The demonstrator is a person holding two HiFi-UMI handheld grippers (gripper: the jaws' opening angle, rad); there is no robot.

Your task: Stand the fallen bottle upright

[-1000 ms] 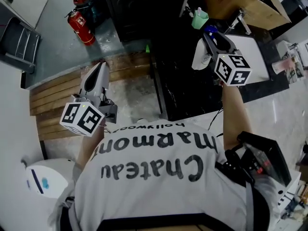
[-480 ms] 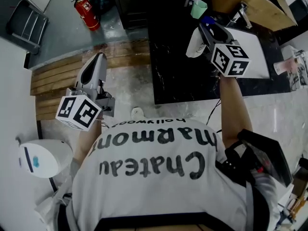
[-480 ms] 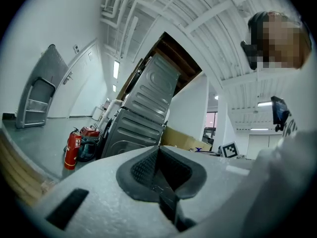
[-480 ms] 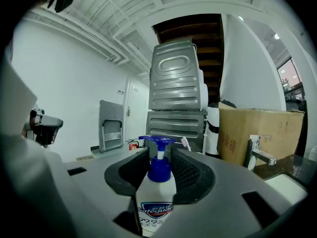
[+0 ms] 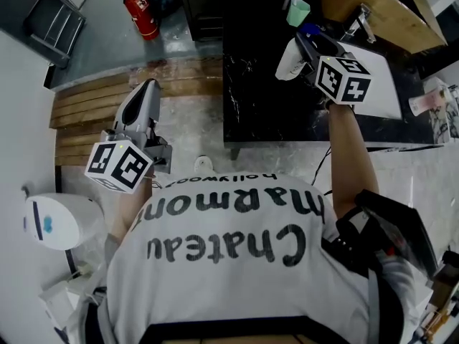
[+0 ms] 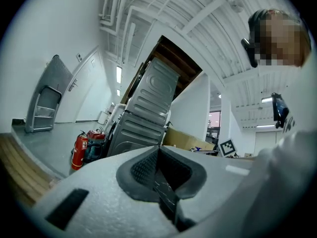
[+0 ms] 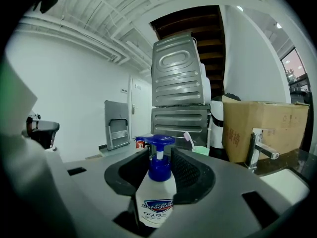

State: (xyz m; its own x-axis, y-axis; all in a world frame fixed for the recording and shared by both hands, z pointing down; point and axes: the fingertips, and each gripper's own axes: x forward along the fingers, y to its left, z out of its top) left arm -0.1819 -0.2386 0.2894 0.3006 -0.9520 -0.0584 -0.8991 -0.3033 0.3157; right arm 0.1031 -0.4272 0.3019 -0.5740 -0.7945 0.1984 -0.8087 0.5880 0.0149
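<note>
- R gripper (image 7: 161, 168): we found its jaws pinching the bottle (image 7: 157, 195), w/ pads pressed on either side of the neck and shoulder.
- Bottle: white body, blue pump top. It sat upright in the R gripper view, pump uppermost and label facing the camera.
- Head view: the bottle (image 5: 289, 61) was at the tip of the R gripper (image 5: 300, 49), over the black counter (image 5: 265, 99) and near the faucet (image 5: 356, 24). We couldn't tell whether its base touched the counter.
- L gripper (image 6: 161, 178): pads were pressed together, nothing between them.
- L gripper (image 5: 147, 86) was held over the floor beside the wooden slats (image 5: 90, 113), well apart from the counter and bottle.
- Also noted: green cup (image 5: 297, 11) w/ a toothbrush and a cardboard box (image 5: 373, 9) beyond the bottle, and a fire extinguisher (image 5: 142, 11) on the floor at far L.
</note>
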